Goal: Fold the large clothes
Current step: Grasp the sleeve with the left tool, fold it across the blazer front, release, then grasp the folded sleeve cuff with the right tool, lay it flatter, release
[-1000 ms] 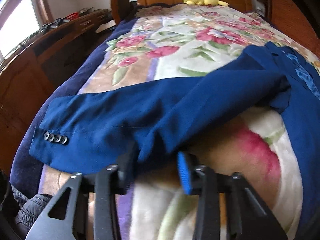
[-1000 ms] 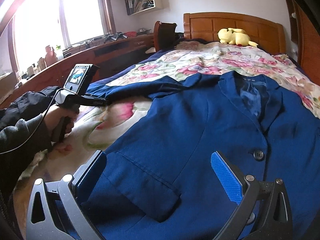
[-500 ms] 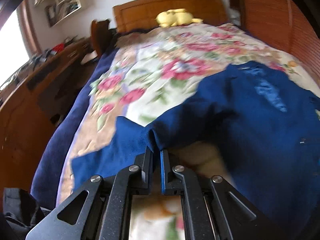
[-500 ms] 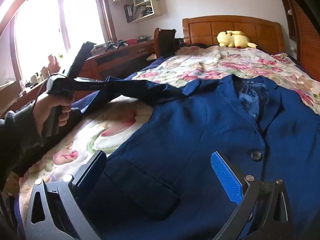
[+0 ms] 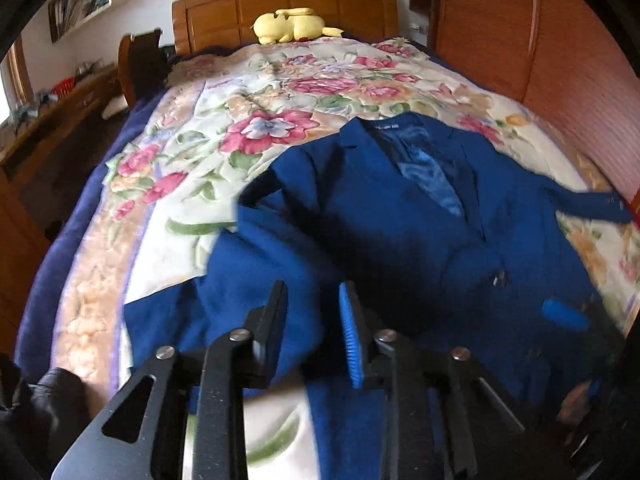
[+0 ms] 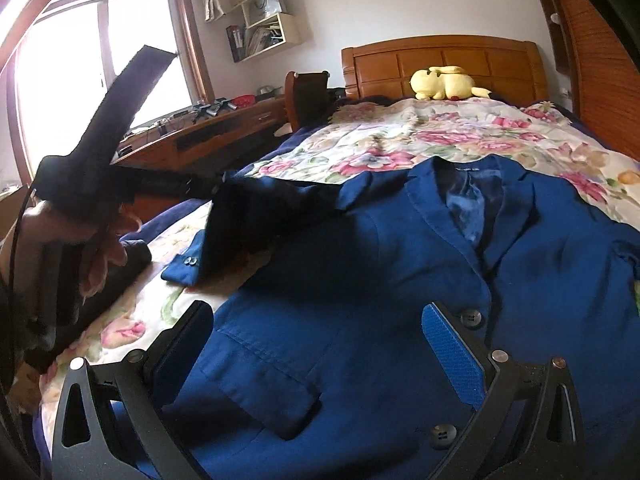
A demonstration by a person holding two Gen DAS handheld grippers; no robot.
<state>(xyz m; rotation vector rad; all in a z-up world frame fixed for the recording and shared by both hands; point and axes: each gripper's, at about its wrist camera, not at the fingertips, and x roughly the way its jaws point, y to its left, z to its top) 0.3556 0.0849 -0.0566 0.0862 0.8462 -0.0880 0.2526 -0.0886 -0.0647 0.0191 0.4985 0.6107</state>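
Lying face up on the floral blanket (image 5: 280,92), the blue jacket (image 6: 400,288) has its collar toward the headboard (image 6: 440,60), front buttons done up. Its sleeve (image 6: 256,216) on the window side is lifted off the bed and folding in over the chest — the cuff with its small buttons hangs just above the blanket.

The left gripper (image 5: 312,320) hovers over that sleeve and the jacket's side. Its jaws are opening, a narrow gap between them; blue cloth sits right behind the gap in the left wrist view, but the frame is blurred and I cannot tell for certain whether any fabric is between the pads. From the right wrist view the sleeve's fold stands close by the tool's front end, and a hand (image 6: 100,240) grips its handle.

The right gripper (image 6: 320,344) hangs low over the jacket's lower front, jaws spread wide with the flap pocket (image 6: 264,380) between them, holding nothing.

A yellow plush (image 5: 292,26) rests against the headboard, well apart from the jacket. A wooden desk (image 6: 208,136) runs under the window.
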